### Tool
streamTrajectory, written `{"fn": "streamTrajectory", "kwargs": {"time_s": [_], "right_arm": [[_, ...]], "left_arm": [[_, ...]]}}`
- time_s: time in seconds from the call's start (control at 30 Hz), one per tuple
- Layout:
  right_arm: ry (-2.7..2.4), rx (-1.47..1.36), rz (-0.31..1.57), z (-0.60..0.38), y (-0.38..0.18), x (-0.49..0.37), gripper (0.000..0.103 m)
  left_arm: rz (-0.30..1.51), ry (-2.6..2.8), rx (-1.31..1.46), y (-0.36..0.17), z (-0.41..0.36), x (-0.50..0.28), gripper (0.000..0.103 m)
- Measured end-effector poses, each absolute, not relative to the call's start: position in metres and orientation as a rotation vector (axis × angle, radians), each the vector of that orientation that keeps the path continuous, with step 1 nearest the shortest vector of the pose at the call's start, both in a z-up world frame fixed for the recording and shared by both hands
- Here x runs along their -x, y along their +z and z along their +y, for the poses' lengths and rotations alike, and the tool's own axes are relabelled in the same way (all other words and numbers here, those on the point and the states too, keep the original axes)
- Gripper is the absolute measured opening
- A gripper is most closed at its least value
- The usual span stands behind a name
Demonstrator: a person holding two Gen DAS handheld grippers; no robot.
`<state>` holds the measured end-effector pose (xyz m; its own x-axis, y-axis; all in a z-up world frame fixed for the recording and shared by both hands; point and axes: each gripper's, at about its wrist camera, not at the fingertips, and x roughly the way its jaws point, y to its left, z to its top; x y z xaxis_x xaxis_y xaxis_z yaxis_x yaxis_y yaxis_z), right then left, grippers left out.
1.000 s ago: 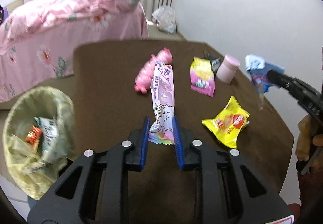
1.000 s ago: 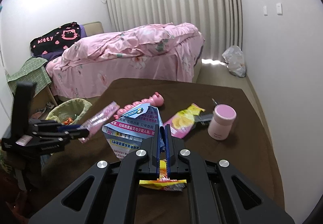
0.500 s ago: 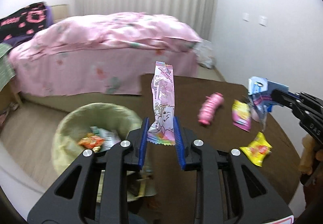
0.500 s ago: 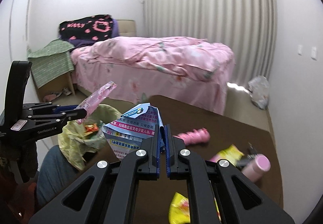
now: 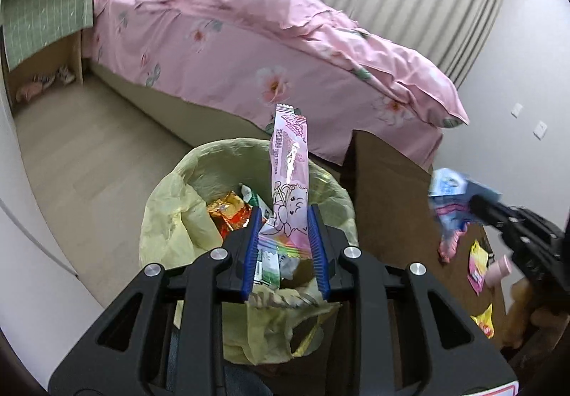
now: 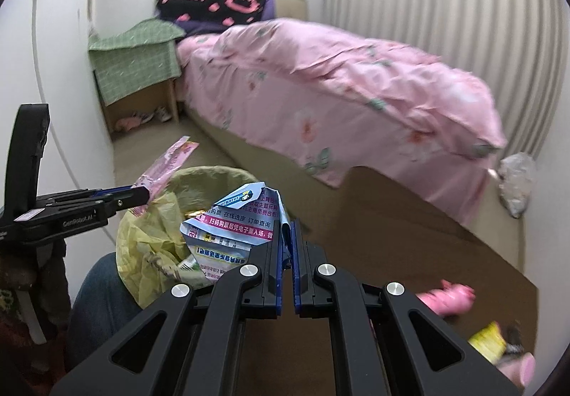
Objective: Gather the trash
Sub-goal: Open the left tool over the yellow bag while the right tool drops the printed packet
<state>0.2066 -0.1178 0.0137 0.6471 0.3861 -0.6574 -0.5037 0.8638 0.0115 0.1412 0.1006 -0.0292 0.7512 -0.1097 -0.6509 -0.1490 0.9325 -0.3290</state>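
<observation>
My left gripper (image 5: 283, 235) is shut on a long pink candy wrapper (image 5: 289, 178) and holds it over the trash bin (image 5: 171, 203), which has a yellow liner and several wrappers inside. The left gripper (image 6: 140, 198) and its pink wrapper (image 6: 165, 169) also show in the right wrist view, at the bin's left rim (image 6: 213, 173). My right gripper (image 6: 286, 246) is shut on a crumpled blue and white paper flyer (image 6: 231, 232), held beside the bin at the table's edge. The flyer (image 5: 452, 193) shows at right in the left wrist view.
The brown table (image 6: 409, 225) carries a pink toy (image 6: 445, 299), a yellow snack packet (image 6: 488, 346) and a pink cup (image 5: 498, 267). A bed with a pink quilt (image 5: 285, 39) stands behind the bin. A wooden side table under a green cloth (image 6: 139, 61) stands by the wall.
Both grippers have swung left from the table toward the bin. The pink wrapper now hangs over the bin's opening and the flyer is near its rim.
</observation>
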Motion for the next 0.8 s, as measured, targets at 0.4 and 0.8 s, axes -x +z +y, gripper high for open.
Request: {"fn": "streamTrajectory", "kwargs": {"time_s": [0.4, 0.8], "right_arm": [[0.626, 0.189, 0.845, -0.061, -0.044, -0.268, 0.006], [0.613, 0.099, 0.857, -0.093, -0.049, -0.258, 0.042]], "left_arm": [[0.768, 0.1, 0.457, -0.055, 0.119, -0.17, 0.028], [0.732, 0.161, 0.531, -0.053, 0.134, -0.165, 0.052]]}}
